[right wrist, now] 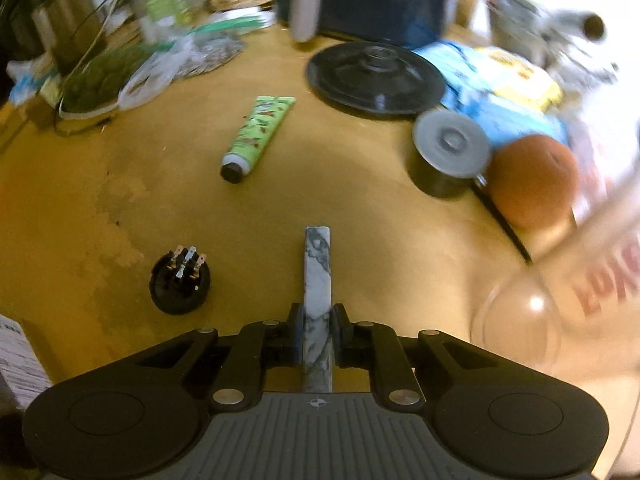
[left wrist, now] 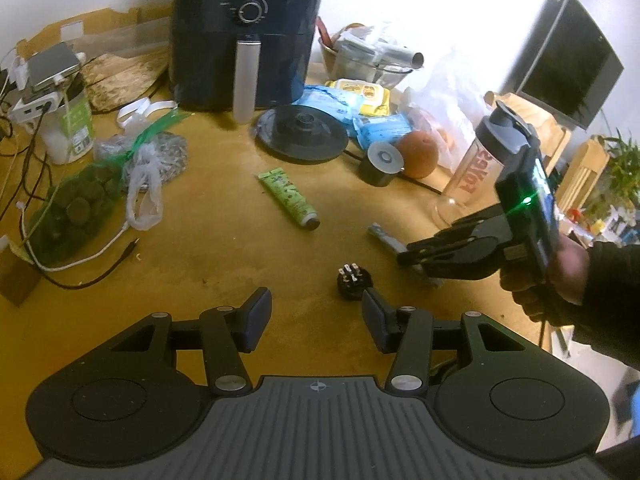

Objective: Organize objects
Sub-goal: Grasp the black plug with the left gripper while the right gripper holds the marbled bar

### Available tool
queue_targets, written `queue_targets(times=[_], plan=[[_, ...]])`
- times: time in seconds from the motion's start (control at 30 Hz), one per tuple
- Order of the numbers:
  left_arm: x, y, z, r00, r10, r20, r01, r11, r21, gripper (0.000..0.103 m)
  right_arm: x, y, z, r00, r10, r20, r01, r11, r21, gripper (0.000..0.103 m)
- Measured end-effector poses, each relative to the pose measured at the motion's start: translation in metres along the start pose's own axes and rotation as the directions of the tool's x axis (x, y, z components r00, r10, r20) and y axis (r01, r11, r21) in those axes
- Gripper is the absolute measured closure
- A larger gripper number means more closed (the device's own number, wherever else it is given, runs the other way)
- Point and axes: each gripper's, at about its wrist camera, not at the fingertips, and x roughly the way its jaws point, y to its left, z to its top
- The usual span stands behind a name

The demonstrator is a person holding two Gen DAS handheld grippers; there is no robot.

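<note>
My right gripper [right wrist: 318, 322] is shut on a grey-white marbled bar [right wrist: 317, 268], which sticks forward from between the pads low over the wooden table [right wrist: 360, 220]. In the left wrist view the right gripper [left wrist: 404, 254] shows at the right with the bar [left wrist: 382, 236] in it. My left gripper [left wrist: 316, 312] is open and empty above the table. A black round switch part [left wrist: 354, 280] lies just ahead of its right finger; it also shows in the right wrist view [right wrist: 180, 282]. A green tube [left wrist: 288, 200] lies mid-table, and shows in the right wrist view [right wrist: 256, 136].
A black air fryer [left wrist: 248, 32] stands at the back. A black disc base [left wrist: 302, 132], a small black roll [left wrist: 380, 164], an orange [left wrist: 418, 154], blue packets [left wrist: 376, 130] and a clear bottle [left wrist: 476, 168] crowd the right. Bagged greens [left wrist: 76, 208] and cables [left wrist: 80, 264] lie left.
</note>
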Motion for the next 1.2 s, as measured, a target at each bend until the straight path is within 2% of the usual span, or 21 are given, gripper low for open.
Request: queue_targets(times=[0.5,0.63,0.7,0.93,1.2], plan=[[0.030,-0.019,0.012,0.999,-0.009,-0.049,0.014,0.994,0.108,0.053,-0.057,-0.017,-0.029,0.996,0.000,0.089,-0.019,0.978,0.210,0.086],[0.040,-0.023,0.015,0.998,-0.017,-0.061,0.025,0.990,0.138,0.044,-0.070,-0.019,-0.038,0.994,-0.003,0.111,-0.025,0.969,0.246,0.086],[0.045,-0.026,0.016,0.997,-0.022,-0.072,0.033,0.987,0.156,0.034,-0.076,-0.021,-0.042,0.993,-0.006,0.121,-0.026,0.965,0.263,0.086],[0.069,-0.035,0.020,0.994,-0.017,-0.108,0.037,0.983,0.182,0.034,-0.095,-0.023,-0.057,0.988,-0.020,0.152,-0.032,0.942,0.334,0.086],[0.104,-0.043,0.020,0.987,0.040,-0.158,-0.012,0.985,0.173,0.034,-0.118,-0.023,-0.072,0.978,-0.041,0.203,-0.046,0.913,0.406,0.086]])
